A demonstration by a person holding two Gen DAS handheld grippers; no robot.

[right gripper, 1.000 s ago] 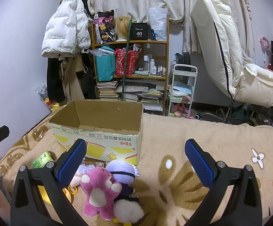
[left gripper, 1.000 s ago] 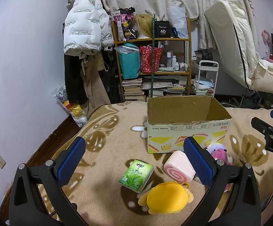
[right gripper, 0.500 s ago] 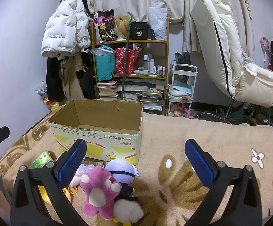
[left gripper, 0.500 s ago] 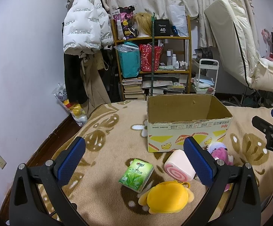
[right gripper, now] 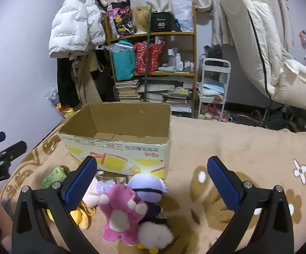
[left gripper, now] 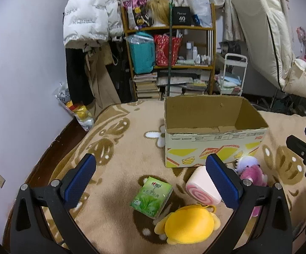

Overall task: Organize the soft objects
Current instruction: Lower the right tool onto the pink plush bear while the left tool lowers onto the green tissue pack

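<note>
An open, empty cardboard box [left gripper: 214, 146] [right gripper: 119, 150] stands on the tan blanket. In front of it lie a green tissue pack [left gripper: 151, 196], a pink swirl-roll cushion [left gripper: 201, 190], a yellow plush [left gripper: 188, 225], and a pink bear plush [right gripper: 121, 211] leaning against a purple-headed doll [right gripper: 149, 187]. My left gripper [left gripper: 150, 182] is open and empty above the tissue pack. My right gripper [right gripper: 151, 183] is open and empty above the pink bear and doll.
The blanket [right gripper: 227, 148] covers a bed. A cluttered bookshelf [left gripper: 169, 55], hanging coats [left gripper: 89, 42], a white cart [right gripper: 214, 89] and a cream recliner [right gripper: 265, 48] stand behind it. A bag of toys [left gripper: 76, 110] sits on the floor at the left.
Both grippers have hardly moved; the left view has shifted slightly. Nothing was taken hold of or let go.
</note>
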